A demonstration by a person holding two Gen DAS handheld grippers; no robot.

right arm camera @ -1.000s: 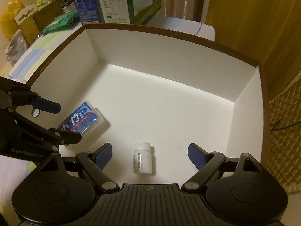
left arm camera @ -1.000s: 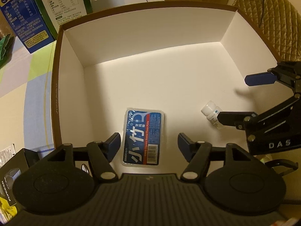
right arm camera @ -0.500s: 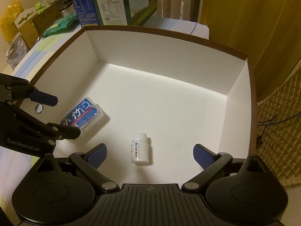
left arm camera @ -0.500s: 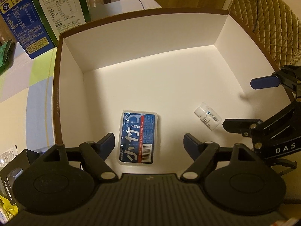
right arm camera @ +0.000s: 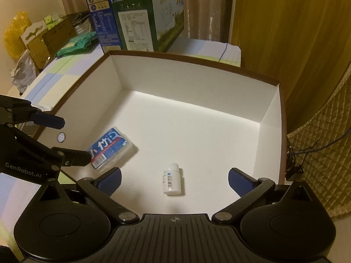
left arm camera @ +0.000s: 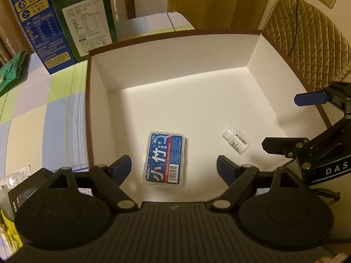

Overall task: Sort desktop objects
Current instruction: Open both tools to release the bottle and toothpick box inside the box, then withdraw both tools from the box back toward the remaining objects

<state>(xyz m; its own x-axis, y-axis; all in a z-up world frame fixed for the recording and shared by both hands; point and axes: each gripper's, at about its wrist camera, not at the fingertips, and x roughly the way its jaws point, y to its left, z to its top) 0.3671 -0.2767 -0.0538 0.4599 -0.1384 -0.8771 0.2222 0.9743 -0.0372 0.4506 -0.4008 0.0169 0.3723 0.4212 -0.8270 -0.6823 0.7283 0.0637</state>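
Both tools have just been opening and now stand spread with nothing between the fingers: the left tool hangs over the floss case, which lies flat near the box's near-left corner, and the right tool over the pill bottle, on its side toward the near-right. The bottle looks free to roll, so a finger brushing it as the tool lifts could send it across the floor. Either tool could also catch the box's near wall and drag the box across the desk.
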